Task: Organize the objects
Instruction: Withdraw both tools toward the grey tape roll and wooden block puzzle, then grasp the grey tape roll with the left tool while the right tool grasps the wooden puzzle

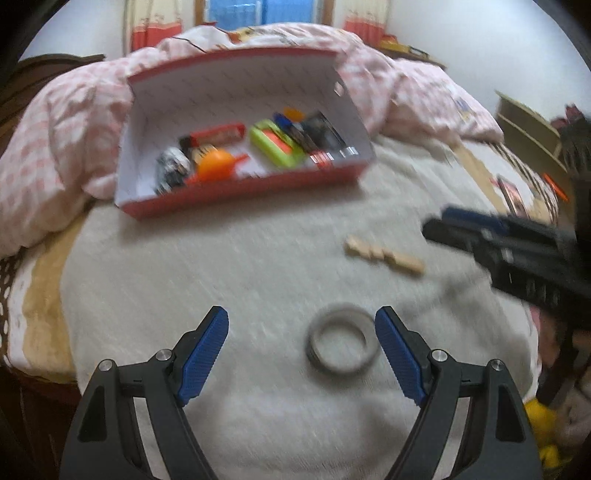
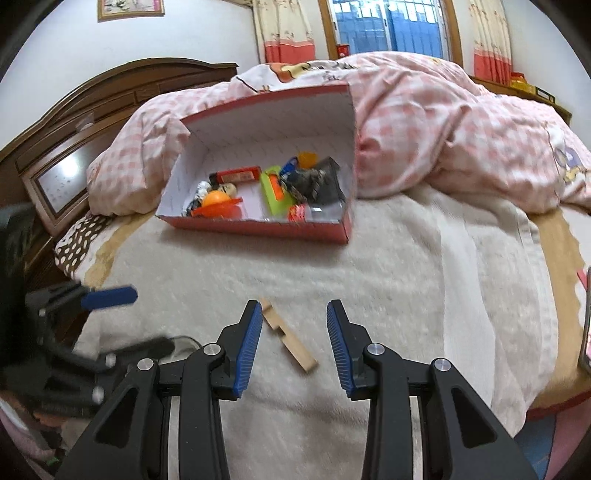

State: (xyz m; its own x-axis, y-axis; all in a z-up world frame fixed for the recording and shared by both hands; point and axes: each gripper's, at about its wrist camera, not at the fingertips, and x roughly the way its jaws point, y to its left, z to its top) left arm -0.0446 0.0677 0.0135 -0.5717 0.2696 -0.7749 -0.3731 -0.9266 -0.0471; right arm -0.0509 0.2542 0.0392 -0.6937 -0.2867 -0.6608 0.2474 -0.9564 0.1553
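The left gripper [image 1: 301, 345] hangs over the bed with its blue-padded jaws spread wide, nothing pinched between them; a grey ring [image 1: 341, 340] lies flat on the blanket in the gap, nearer the right-hand pad and not touched by either. The right gripper [image 2: 294, 341] is beside it, jaws parted less widely and also holding nothing; a notched wooden piece [image 2: 289, 338] lies slantwise on the blanket between its pads, its far end just beside the left-hand pad, though I cannot tell whether it touches.

Beneath everything is the bed, covered by a cream blanket [image 2: 388, 280]. A pink checked quilt [image 2: 461, 140] is bunched along its far side, with a dark wooden headboard [image 2: 74, 122] off to the left and a window [image 2: 388, 27] with curtains behind.

A red cardboard box [image 2: 255, 229] with a white inside sits on the blanket against the quilt, well beyond both grippers. It holds a jumble of small things: a lime-green case [image 2: 275, 194], a flat red packet [image 2: 240, 175], an orange ball [image 2: 216, 199], and some dark bits too blurred to name.
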